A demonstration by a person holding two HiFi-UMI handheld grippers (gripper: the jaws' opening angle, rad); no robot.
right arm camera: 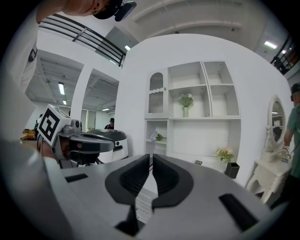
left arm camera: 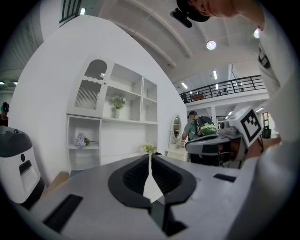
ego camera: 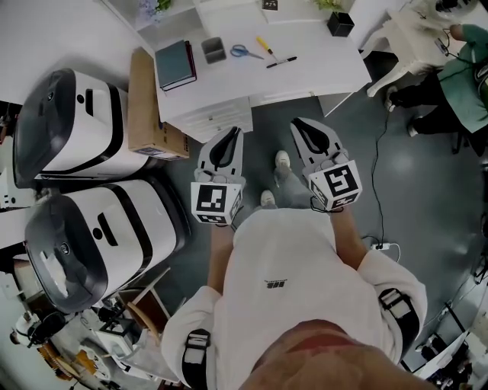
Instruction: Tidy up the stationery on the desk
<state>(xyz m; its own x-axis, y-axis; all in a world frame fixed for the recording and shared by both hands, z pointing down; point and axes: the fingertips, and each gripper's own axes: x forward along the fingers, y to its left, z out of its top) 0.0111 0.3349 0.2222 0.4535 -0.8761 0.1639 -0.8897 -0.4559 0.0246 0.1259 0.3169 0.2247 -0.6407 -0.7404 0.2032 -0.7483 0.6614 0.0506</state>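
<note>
The stationery lies on a white desk point(ego camera: 320, 72) at the top of the head view. On it are a dark teal book point(ego camera: 175, 65), a grey holder point(ego camera: 213, 49), blue-handled scissors point(ego camera: 245, 52), a yellow pen point(ego camera: 264, 44) and a black pen point(ego camera: 281, 62). My left gripper point(ego camera: 231, 134) and right gripper point(ego camera: 297, 123) hang side by side in front of the desk, well short of it and above the grey floor. Both are shut and hold nothing. In the gripper views the left gripper point(left arm camera: 149, 157) and right gripper point(right arm camera: 151, 157) show closed jaws pointing at white shelves.
A cardboard box point(ego camera: 145, 107) stands against the desk's left side. Two large white-and-black machines point(ego camera: 72, 126) point(ego camera: 99, 236) fill the left. A black plant pot point(ego camera: 340, 23) sits at the desk's back right. A seated person point(ego camera: 465, 68) and a white chair point(ego camera: 404, 38) are at the far right.
</note>
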